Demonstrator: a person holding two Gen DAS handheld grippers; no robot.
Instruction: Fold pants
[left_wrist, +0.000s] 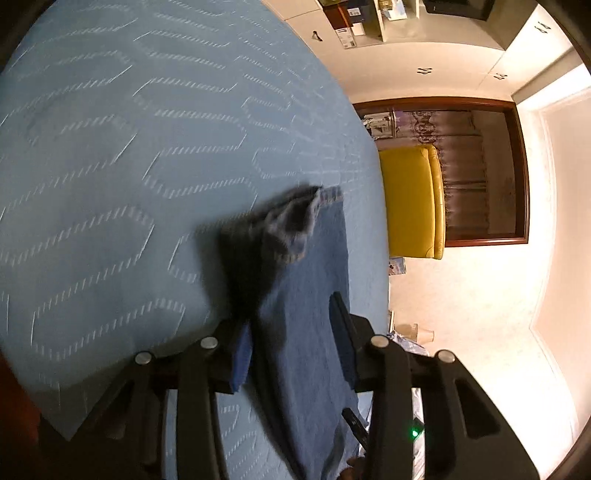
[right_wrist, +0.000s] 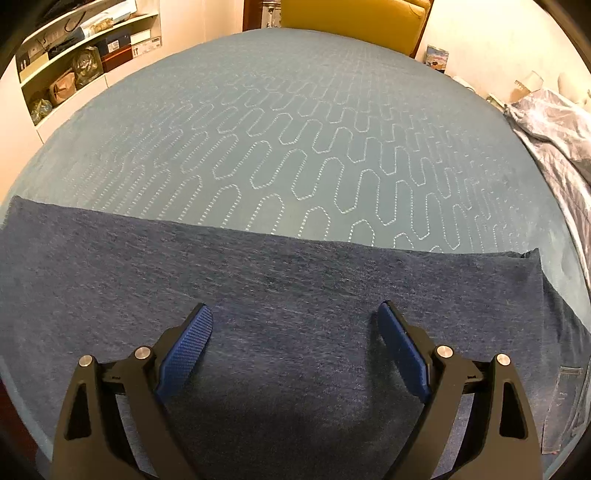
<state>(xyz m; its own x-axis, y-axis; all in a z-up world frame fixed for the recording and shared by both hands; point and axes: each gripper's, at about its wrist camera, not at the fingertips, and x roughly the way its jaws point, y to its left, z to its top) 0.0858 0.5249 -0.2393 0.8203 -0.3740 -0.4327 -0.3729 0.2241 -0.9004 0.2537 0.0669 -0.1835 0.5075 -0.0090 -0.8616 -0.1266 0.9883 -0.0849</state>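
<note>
Blue denim pants (right_wrist: 295, 273) lie flat in a wide band across the near part of the teal quilted bed cover (right_wrist: 295, 129). A back pocket (right_wrist: 565, 398) shows at the lower right. My right gripper (right_wrist: 293, 306) hovers over the middle of the denim, open wide, nothing between its blue pads. In the left wrist view, which is rolled sideways and blurred, a pants leg (left_wrist: 306, 295) runs forward between the fingers of my left gripper (left_wrist: 291, 314). Its hem (left_wrist: 295, 221) is curled up off the bed. The fingers stand apart, both inner pads showing.
A yellow armchair (left_wrist: 406, 199) stands past the far edge of the bed, in front of a dark-framed doorway (left_wrist: 480, 173). Open shelves (right_wrist: 74, 62) with boxes and bags fill the left wall. A crumpled pale cloth (right_wrist: 546, 122) lies at the bed's right edge.
</note>
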